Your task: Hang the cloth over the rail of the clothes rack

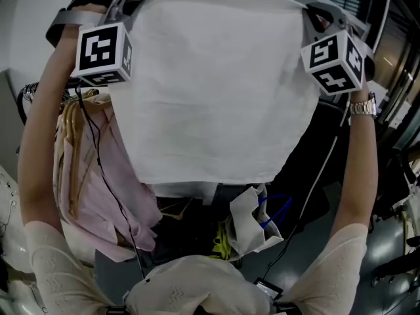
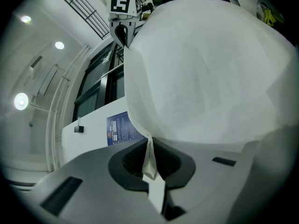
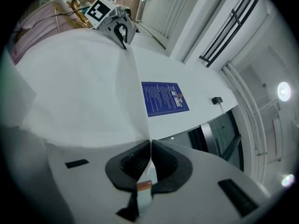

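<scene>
White cloth [image 1: 216,90] hangs between my two grippers, one top corner pinched in each. My left gripper [image 2: 150,158] is clamped on the left corner and my right gripper [image 3: 150,158] on the right, so the top edge runs between them. The bottom edge dangles free above pink garments [image 1: 98,182] on hangers and a white bag [image 1: 252,223]. Beyond the cloth stands a white wall [image 3: 201,83] bearing a blue notice [image 3: 164,98].

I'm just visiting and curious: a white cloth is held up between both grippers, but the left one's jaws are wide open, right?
Not quite: the left gripper is shut on a corner of the white cloth, as the left gripper view shows. The rest holds.
</scene>
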`<action>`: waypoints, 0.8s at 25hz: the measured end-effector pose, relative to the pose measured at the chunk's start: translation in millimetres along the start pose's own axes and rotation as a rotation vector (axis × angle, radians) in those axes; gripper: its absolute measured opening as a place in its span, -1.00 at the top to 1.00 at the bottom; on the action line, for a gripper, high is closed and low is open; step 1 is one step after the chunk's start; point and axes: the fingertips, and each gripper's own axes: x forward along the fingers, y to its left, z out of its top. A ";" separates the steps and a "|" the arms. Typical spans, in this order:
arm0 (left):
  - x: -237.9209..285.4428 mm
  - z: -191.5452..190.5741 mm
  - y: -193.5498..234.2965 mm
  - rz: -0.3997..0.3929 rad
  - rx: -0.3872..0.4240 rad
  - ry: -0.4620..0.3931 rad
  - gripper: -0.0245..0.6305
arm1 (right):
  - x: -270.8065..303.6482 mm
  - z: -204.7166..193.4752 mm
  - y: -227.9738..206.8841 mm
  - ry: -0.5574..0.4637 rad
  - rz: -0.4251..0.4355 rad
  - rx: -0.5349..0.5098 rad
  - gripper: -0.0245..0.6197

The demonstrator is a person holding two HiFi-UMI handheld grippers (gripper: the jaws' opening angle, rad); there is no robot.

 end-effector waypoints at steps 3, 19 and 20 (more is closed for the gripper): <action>18.3 -2.9 -15.1 -0.038 0.019 0.018 0.88 | 21.4 -2.7 13.2 -0.001 0.034 0.015 0.84; 56.4 -6.5 -94.8 -0.269 -0.102 -0.038 0.87 | 70.7 -22.8 114.2 0.054 0.318 0.010 0.84; 57.1 -6.5 -98.1 -0.278 -0.103 -0.042 0.87 | 70.7 -22.5 117.1 0.054 0.323 0.009 0.84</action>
